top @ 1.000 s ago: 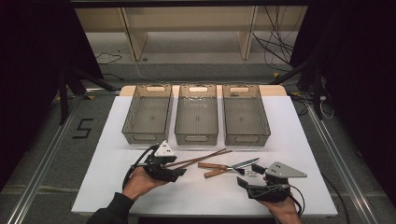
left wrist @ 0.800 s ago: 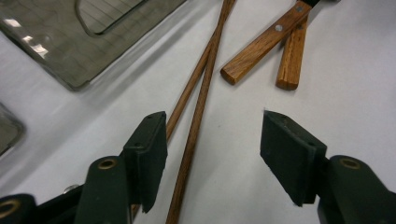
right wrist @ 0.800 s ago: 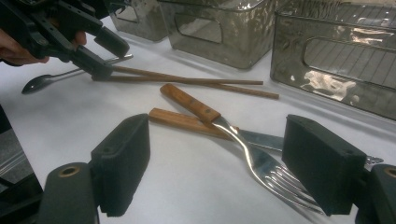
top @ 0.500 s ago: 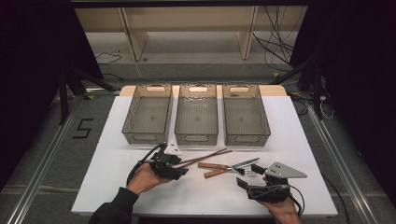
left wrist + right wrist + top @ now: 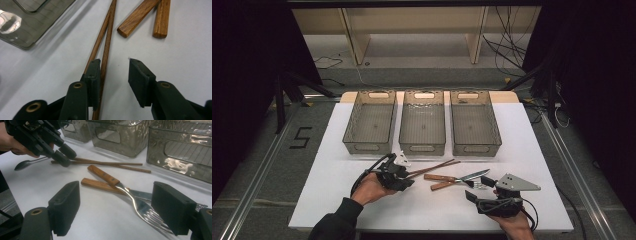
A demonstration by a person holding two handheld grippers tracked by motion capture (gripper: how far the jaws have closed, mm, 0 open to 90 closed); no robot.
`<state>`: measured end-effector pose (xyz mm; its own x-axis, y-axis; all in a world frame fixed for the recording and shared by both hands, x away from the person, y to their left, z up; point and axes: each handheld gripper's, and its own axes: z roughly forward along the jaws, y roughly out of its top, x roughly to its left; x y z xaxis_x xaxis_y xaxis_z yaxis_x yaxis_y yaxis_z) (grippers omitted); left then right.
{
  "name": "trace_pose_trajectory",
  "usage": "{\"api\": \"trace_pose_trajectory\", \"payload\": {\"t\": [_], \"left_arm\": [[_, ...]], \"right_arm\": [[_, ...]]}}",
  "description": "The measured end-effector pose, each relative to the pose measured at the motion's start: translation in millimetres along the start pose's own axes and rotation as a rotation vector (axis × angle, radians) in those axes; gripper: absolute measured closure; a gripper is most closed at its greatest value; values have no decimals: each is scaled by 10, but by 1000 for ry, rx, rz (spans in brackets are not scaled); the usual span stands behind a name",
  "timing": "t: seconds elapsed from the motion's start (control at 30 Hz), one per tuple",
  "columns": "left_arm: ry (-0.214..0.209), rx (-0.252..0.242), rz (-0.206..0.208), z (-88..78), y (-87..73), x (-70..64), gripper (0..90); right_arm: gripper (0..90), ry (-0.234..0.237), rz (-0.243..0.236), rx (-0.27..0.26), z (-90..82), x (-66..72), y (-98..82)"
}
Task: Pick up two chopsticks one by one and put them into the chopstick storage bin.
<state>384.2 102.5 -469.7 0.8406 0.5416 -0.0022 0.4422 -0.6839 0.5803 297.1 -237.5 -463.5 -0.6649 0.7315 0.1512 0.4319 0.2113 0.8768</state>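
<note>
A pair of thin wooden chopsticks (image 5: 432, 167) lies on the white table below the bins. My left gripper (image 5: 404, 176) is down over their near ends. In the left gripper view the chopsticks (image 5: 106, 37) run up between the jaws of the left gripper (image 5: 113, 62). The jaws have just been closing: the left pad (image 5: 93, 75) touches the sticks and the right pad stands apart. A wooden-handled fork (image 5: 441, 177) and knife (image 5: 477, 175) lie crossed at the middle. My right gripper (image 5: 473, 194) rests open just short of the fork's tines (image 5: 150, 217).
Three smoky transparent bins (image 5: 369, 147) (image 5: 422, 148) (image 5: 476, 149) stand side by side behind the cutlery. A metal spoon (image 5: 25, 163) lies under the left hand. The table's front edge (image 5: 427, 229) is near both hands.
The left gripper has shifted slightly right and down onto the near ends of the chopsticks, and its jaws have narrowed around them. The right gripper has stayed put.
</note>
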Motion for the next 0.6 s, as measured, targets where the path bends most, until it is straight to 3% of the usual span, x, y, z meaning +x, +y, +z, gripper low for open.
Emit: {"api": "trace_pose_trajectory", "payload": {"t": [0.2,0.37,0.43,0.6], "left_arm": [[3,6,-2,52,16,31,649],[2,18,17,75,40,20,672],[3,41,43,105,63,8,676],[-11,62,51,127,91,13,694]], "right_arm": [[239,3,0,1,6,-1,-2],[239,5,2,5,10,-3,-5],[239,6,4,5,12,-4,-6],[241,8,4,8,13,-3,-7]]}}
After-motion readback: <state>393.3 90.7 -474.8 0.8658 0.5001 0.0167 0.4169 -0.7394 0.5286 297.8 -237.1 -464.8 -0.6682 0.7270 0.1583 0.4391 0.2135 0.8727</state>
